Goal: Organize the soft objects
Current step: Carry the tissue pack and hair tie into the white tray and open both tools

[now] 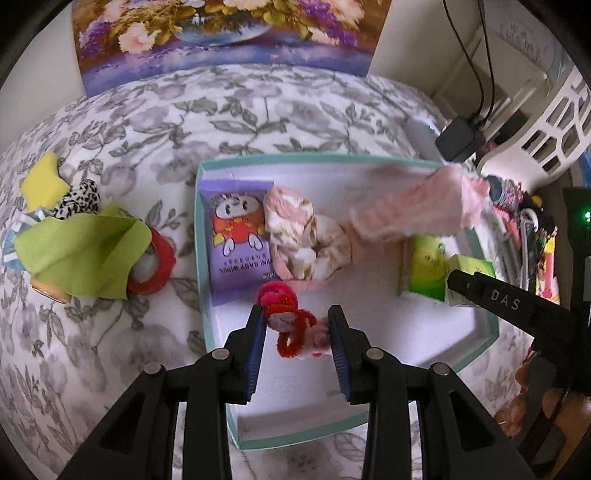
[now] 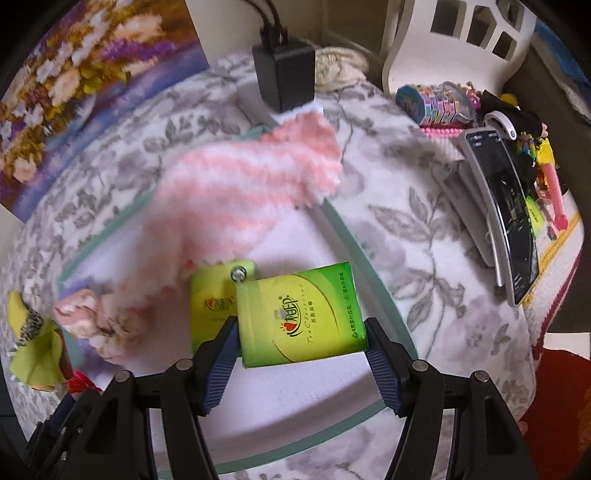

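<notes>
A teal-rimmed white box (image 1: 201, 236) lies on the floral bedspread. In it are a purple wipes pack (image 1: 236, 236), a floral pink scrunchie (image 1: 306, 236), a pink striped fuzzy cloth (image 1: 417, 206) draped over the far corner, and a green tissue pack (image 1: 424, 266). My left gripper (image 1: 297, 325) is shut on a red and pink hair tie bundle (image 1: 291, 321) above the box's near part. My right gripper (image 2: 301, 343) is shut on a second green tissue pack (image 2: 301, 317) over the box (image 2: 373, 266), next to the first pack (image 2: 212, 299). The cloth (image 2: 240, 192) lies beyond it.
Left of the box lie a green cloth (image 1: 85, 251), a red ring (image 1: 159, 266), a yellow sponge (image 1: 42, 181) and a spotted scrunchie (image 1: 79, 199). A black charger (image 2: 284, 74), a phone (image 2: 509, 214), colourful trinkets (image 2: 436, 103) and a white basket (image 1: 550, 122) are to the right. A flower picture (image 1: 221, 33) stands behind.
</notes>
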